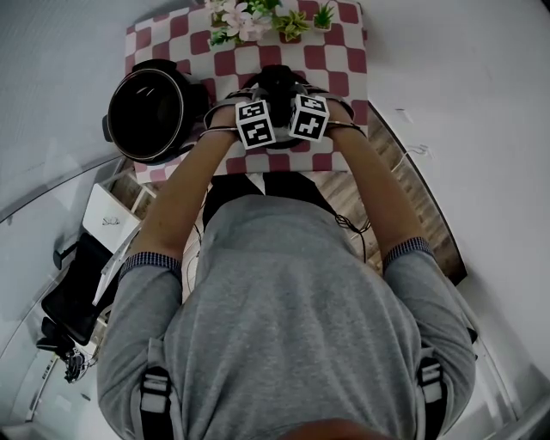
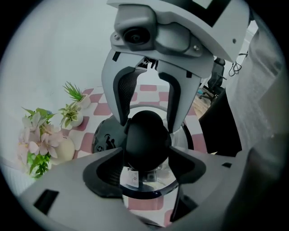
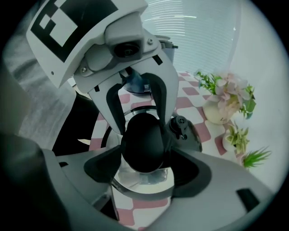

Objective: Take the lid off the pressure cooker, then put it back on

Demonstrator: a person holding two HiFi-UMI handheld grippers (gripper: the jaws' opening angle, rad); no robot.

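The open pressure cooker pot (image 1: 155, 112), black inside, stands at the left of the checked table (image 1: 339, 64). Its glass lid (image 2: 151, 188) with a steel rim lies flat in the middle of the table, with its round black knob (image 2: 146, 140) pointing up. Both grippers point steeply down at the knob from opposite sides. The left gripper (image 2: 146, 169) is open, with the knob between its pads. The right gripper (image 3: 145, 170) is open around the same knob (image 3: 143, 142), pads close beside it. In the head view the marker cubes (image 1: 255, 123) hide the lid.
A vase of pink flowers (image 1: 245, 21) and small potted plants (image 1: 292, 26) stand along the table's far edge, seen again as flowers (image 3: 226, 97) in the right gripper view. A black office chair (image 1: 73, 292) sits on the floor at the left.
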